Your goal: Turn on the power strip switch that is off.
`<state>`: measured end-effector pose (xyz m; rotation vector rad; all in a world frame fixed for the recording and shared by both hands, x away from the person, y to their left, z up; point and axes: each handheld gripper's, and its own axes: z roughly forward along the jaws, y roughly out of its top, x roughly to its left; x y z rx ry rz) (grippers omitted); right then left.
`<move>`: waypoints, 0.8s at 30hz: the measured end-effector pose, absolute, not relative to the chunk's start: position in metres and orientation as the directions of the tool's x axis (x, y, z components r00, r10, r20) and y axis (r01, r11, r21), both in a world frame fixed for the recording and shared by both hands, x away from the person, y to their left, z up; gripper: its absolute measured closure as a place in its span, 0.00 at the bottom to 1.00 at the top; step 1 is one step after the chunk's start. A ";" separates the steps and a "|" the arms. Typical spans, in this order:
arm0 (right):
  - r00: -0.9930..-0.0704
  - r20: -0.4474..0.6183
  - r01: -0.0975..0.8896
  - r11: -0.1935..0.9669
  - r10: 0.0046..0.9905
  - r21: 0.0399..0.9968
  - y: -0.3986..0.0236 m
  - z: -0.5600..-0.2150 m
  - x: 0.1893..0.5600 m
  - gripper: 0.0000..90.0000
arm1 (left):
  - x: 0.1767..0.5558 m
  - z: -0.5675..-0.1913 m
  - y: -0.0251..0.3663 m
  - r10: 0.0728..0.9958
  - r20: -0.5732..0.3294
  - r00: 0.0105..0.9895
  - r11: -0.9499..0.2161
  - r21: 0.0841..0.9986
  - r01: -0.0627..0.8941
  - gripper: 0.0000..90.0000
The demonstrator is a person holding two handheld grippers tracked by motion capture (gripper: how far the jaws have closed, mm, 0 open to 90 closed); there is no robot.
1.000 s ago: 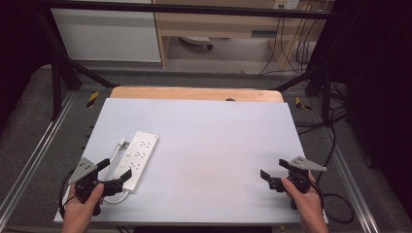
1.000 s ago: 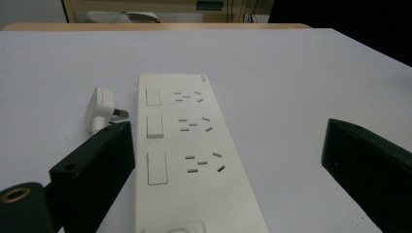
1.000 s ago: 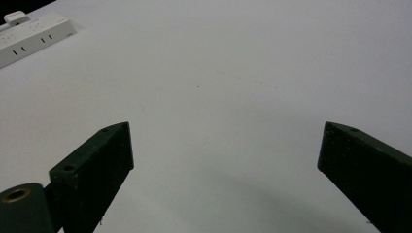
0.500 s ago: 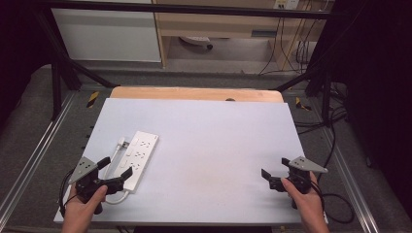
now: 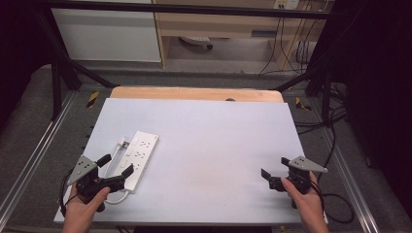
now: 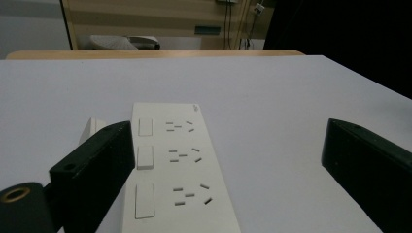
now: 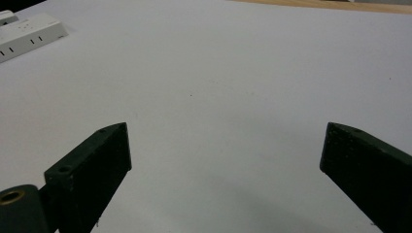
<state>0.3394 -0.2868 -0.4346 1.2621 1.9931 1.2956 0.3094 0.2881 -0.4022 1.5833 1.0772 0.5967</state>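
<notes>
A white power strip (image 5: 139,157) with three switches lies on the left part of the white table top (image 5: 209,141), and a white plug (image 5: 122,143) rests by its far left side. My left gripper (image 5: 116,165) stands open at the strip's near end. In the left gripper view the power strip (image 6: 175,170) runs up between the jaws, close against the left one, with the plug (image 6: 91,129) just beyond that jaw. My right gripper (image 5: 275,167) is open near the front right corner, with nothing but bare table between its fingers (image 7: 97,170).
The strip's white cable (image 5: 118,198) loops by my left hand at the front edge. A wooden board (image 5: 194,93) borders the table's far side. Metal rails (image 5: 29,165) run along both sides. The power strip (image 7: 29,31) shows far off in the right gripper view.
</notes>
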 end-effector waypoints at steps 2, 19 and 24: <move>-0.482 0.106 0.450 0.142 0.870 0.882 -0.287 -0.434 0.339 0.05 | 0.310 -0.401 0.288 0.871 -0.154 0.466 -0.008 0.945 0.326 0.06; -0.472 0.107 0.453 0.137 0.875 0.881 -0.287 -0.434 0.340 0.04 | 0.317 -0.396 0.285 0.876 -0.136 0.463 -0.001 0.959 0.283 0.06; -0.470 0.107 0.457 0.138 0.876 0.879 -0.287 -0.434 0.340 0.04 | 0.324 -0.396 0.283 0.881 -0.122 0.457 -0.010 0.961 0.276 0.06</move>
